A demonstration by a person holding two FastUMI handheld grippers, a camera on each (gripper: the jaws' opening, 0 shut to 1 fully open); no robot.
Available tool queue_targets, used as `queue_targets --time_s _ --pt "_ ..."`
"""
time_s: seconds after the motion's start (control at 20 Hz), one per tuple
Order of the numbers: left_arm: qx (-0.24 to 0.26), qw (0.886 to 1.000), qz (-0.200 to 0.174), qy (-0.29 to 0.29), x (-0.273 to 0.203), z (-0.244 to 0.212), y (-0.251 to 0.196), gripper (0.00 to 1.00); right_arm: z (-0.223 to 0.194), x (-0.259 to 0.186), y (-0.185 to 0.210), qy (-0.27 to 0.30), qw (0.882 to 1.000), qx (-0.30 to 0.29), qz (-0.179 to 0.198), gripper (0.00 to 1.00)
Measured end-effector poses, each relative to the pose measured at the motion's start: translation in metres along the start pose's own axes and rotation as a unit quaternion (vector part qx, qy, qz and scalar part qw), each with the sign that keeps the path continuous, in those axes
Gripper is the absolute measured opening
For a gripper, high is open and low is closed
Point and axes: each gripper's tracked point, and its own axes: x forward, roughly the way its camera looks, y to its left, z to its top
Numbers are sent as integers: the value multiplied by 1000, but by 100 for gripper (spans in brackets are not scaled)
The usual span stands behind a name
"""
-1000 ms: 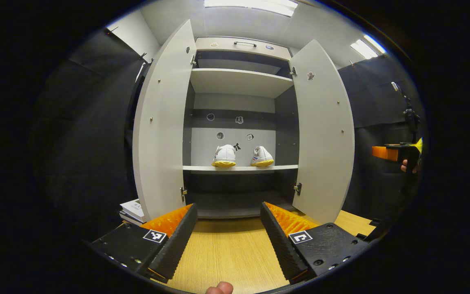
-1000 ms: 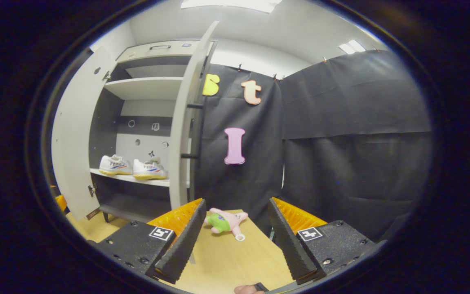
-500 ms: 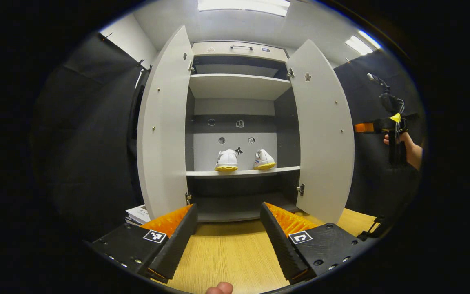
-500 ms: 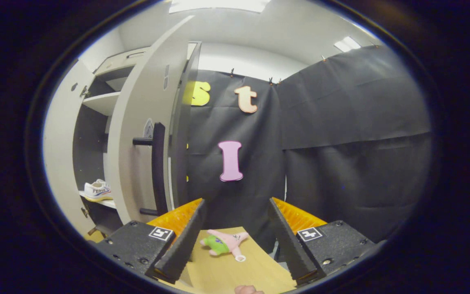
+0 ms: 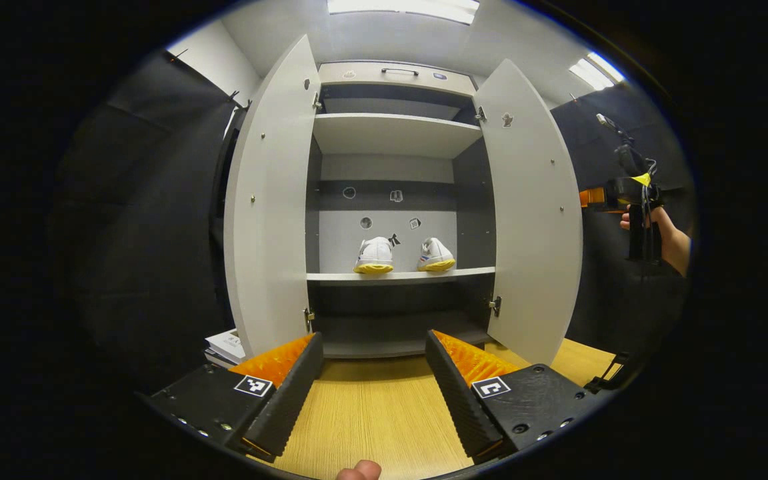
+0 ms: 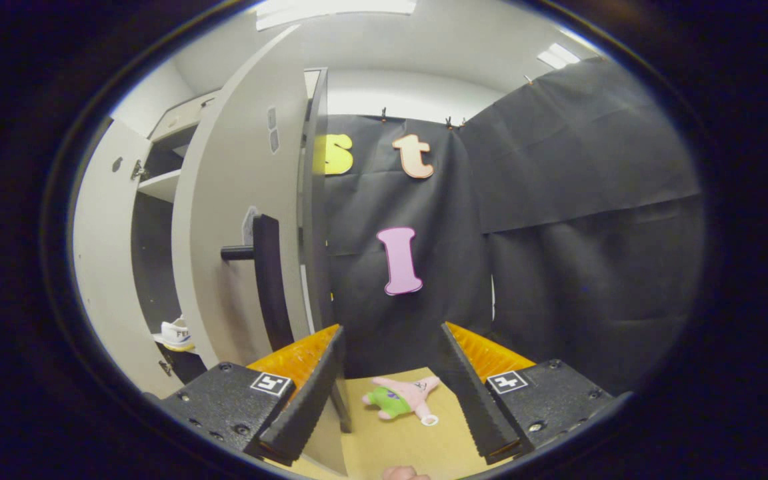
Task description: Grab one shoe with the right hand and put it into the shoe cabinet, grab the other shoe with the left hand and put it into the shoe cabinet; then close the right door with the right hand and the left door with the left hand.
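The left gripper hovers low over the wooden table, fingers spread and empty, facing the shoe cabinet. The right gripper — likewise released, gripping nothing — is raised just behind the right door, beside its black handle. Both doors stand open. Two white shoes sit side by side on the middle shelf. A pink plush toy lies on the table, partly cut off by a finger.

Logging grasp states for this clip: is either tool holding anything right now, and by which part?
Nothing is held. The left tool and right tool are both open and empty; both white yellow-soled shoes sit on the cabinet shelf.
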Motion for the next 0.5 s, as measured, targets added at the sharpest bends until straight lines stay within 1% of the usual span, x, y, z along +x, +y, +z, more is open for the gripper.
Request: queue_targets --time_s 0.2,0.25,0.3,0.4,0.45,0.5 --pt "-4 1000 -3 4 1 -3 -1 93 -3 -7 40 -3 999 -13 29 92" --pt "-4 1000 -1 5 0 -4 0 93 -4 -8 50 -2 999 -14 36 88" --pt "-3 1000 1 7 0 -5 2 93 -5 -6 60 1 999 -16 41 93" --pt "-4 1000 6 11 -1 -7 7 93 -6 -6 79 1 998 -23 51 92" --pt "-4 1000 8 13 -1 -9 10 93 -6 -5 89 1 998 -26 56 87" --pt "-5 1000 11 15 -2 -10 12 93 -7 -4 100 2 998 -30 61 88"
